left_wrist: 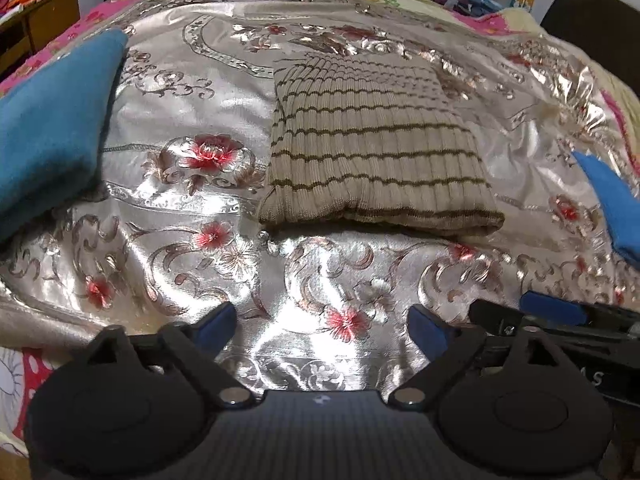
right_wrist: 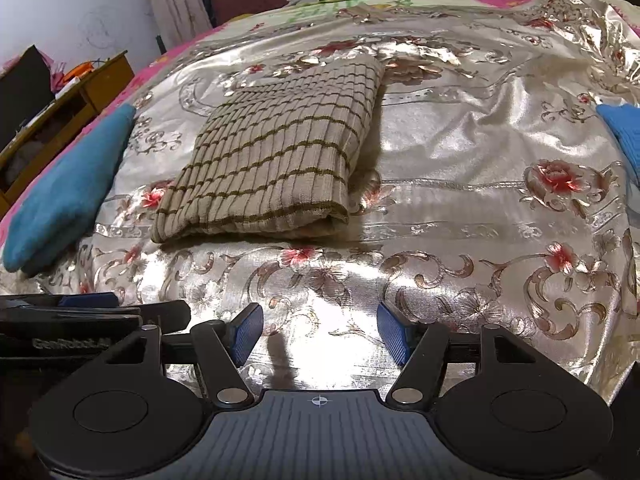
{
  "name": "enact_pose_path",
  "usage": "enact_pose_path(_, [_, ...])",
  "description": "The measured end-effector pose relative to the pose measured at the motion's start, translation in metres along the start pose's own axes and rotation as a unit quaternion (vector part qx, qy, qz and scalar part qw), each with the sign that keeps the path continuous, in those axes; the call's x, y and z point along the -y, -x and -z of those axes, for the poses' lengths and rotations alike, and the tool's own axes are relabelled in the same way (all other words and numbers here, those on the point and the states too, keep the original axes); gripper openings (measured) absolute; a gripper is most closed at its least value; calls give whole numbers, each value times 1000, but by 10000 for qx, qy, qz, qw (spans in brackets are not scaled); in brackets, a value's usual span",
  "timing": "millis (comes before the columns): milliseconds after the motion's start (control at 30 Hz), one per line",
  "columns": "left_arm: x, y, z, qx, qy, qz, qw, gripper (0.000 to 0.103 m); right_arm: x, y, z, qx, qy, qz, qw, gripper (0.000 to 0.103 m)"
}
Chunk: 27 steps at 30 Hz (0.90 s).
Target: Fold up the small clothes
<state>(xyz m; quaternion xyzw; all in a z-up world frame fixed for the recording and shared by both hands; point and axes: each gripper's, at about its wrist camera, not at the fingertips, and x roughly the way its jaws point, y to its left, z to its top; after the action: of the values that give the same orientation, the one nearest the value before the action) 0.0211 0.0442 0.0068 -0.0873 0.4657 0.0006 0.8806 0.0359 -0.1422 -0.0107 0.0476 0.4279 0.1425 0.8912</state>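
Note:
A beige ribbed garment with thin brown stripes [left_wrist: 372,148] lies folded into a rectangle on the shiny floral bedspread [left_wrist: 304,272]; it also shows in the right wrist view [right_wrist: 276,164]. My left gripper [left_wrist: 324,324] is open and empty, low over the bedspread, short of the garment's near edge. My right gripper [right_wrist: 320,332] is open and empty, near the bed's front, to the right of the garment. The right gripper's fingers [left_wrist: 552,308] show at the right edge of the left wrist view.
A folded teal cloth [left_wrist: 52,128] lies at the left of the bed, also in the right wrist view [right_wrist: 68,188]. A blue cloth [left_wrist: 608,200] lies at the right [right_wrist: 620,136]. A wooden shelf [right_wrist: 72,100] stands left of the bed. Clothes pile at the far end.

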Motion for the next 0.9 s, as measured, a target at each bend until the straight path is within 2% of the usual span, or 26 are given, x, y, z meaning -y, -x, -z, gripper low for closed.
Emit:
enact_pose_path(133, [6, 0, 1, 62, -199, -359, 9991, 102, 1, 1, 0, 35, -41, 15, 10000, 64])
enact_pose_path(900, [13, -5, 2, -69, -453, -716, 9964, 103, 3, 0, 2, 3, -58, 29, 10000, 68])
